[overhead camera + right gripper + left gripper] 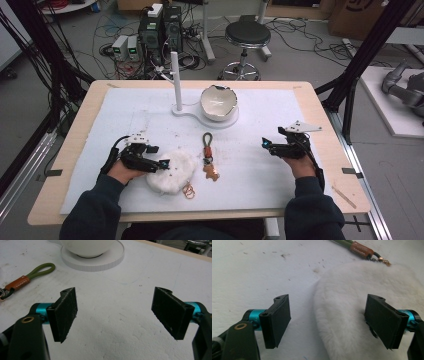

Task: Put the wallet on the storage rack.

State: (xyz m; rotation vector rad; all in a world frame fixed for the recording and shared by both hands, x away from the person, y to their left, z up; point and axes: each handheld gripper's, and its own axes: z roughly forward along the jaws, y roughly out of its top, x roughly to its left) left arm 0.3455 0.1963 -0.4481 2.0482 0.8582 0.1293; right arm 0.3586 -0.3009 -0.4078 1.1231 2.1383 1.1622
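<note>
**Jaws wide over a white fluffy pad**

High view: white fluffy pad (171,171) lies on the white mat (125,110) at about seven o'clock from the table's middle, near the front edge. The left gripper (161,164) sits at the pad's nine o'clock side, its tip over the pad's left edge, held in the person's left hand (123,170). A copper ring (189,191) lies at the pad's five o'clock, just beside it. At the pad's three o'clock lies a keychain (207,152) with an olive loop, a brown leather wrap and a small gingerbread charm (211,172). The right gripper (266,145) hovers near the mat's right side at four o'clock from the middle, well apart from the keychain. At twelve o'clock stands a white bowl (218,102) with a chipped rim on a white stand (200,112) with an upright post.

Left gripper view: the two black jaws stand spread wide. The fluffy pad (362,302) fills the space from the middle toward three o'clock; the right-hand jaw is over or against its fur, the left-hand jaw over bare mat, clear of it. The keychain (362,250) shows at one o'clock, beyond the pad.

Right gripper view: the jaws are spread wide with bare mat between them, gripping nothing. The keychain (27,277) lies at ten o'clock, the bowl (87,247) on its round base at twelve o'clock.
</note>
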